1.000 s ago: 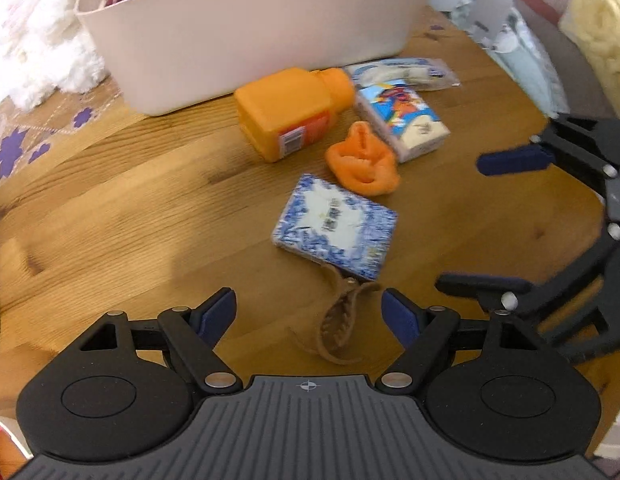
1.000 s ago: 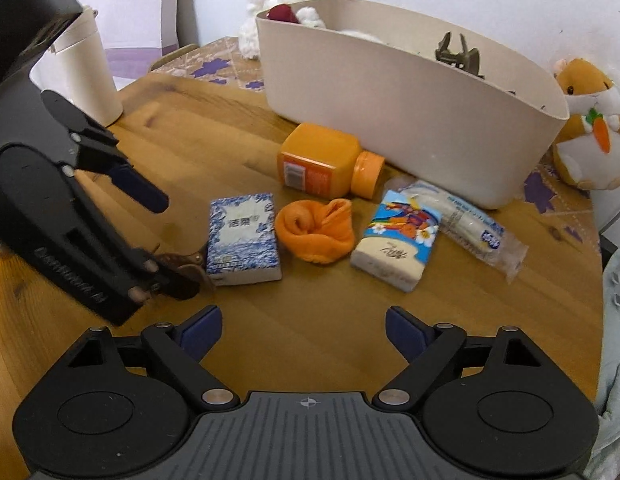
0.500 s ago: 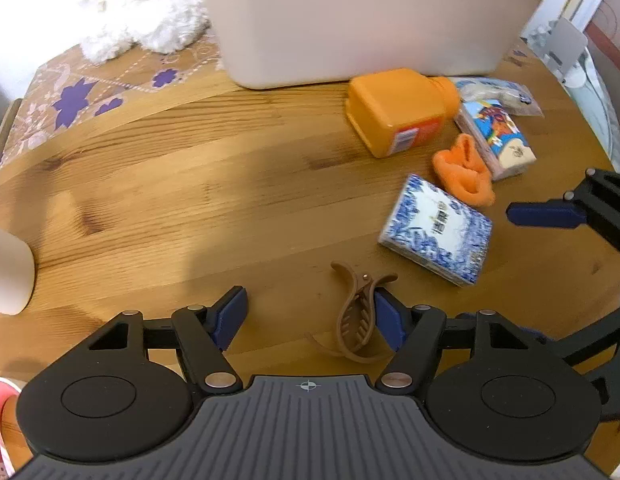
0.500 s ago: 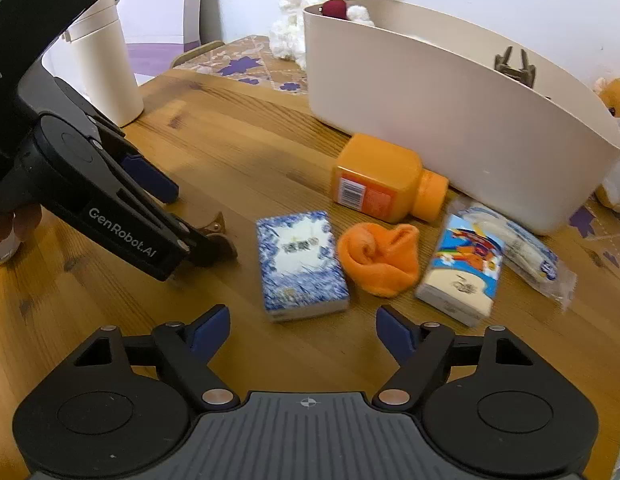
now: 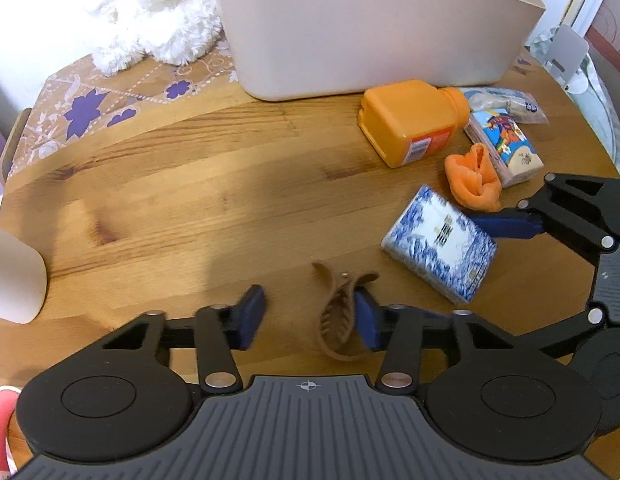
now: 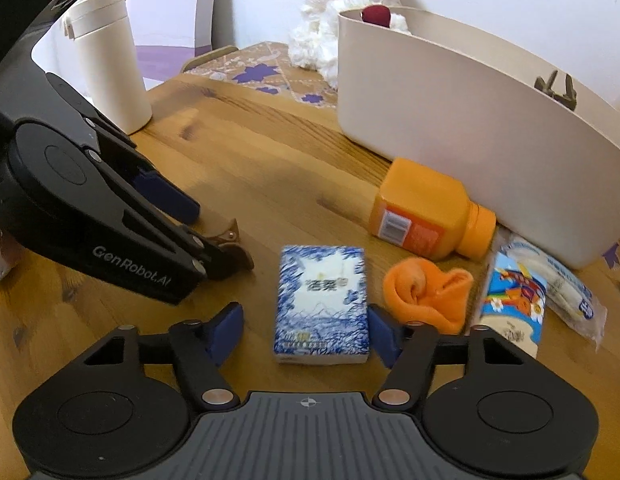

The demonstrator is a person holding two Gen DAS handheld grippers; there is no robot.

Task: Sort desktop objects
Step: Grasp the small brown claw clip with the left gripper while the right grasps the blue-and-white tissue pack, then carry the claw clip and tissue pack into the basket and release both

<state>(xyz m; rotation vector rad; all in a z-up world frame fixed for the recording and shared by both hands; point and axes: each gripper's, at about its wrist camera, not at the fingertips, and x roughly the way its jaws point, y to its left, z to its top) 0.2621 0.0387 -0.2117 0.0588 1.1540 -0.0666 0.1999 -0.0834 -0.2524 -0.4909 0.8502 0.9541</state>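
A brown hair claw clip [image 5: 338,312] lies on the wooden table between the open fingers of my left gripper [image 5: 307,316], close to its right finger; it also shows in the right wrist view [image 6: 227,240]. A blue-and-white tissue pack [image 6: 322,304] lies between the open fingers of my right gripper [image 6: 305,330], its right edge near the right finger; it also shows in the left wrist view [image 5: 440,250]. An orange bottle [image 6: 426,216], an orange cloth [image 6: 426,292], a cartoon tissue pack [image 6: 514,300] and a clear snack packet [image 6: 566,288] lie before the beige bin [image 6: 470,120].
The beige bin [image 5: 370,28] holds several items, with a white plush toy [image 5: 149,12] beside it. A cream tumbler [image 6: 109,68] stands at the left. A patterned mat [image 5: 89,108] covers the table's far left corner.
Both grippers have moved forward and down. The left now straddles the hair clip. The right now has the blue-and-white tissue pack between its fingers. Both stayed open.
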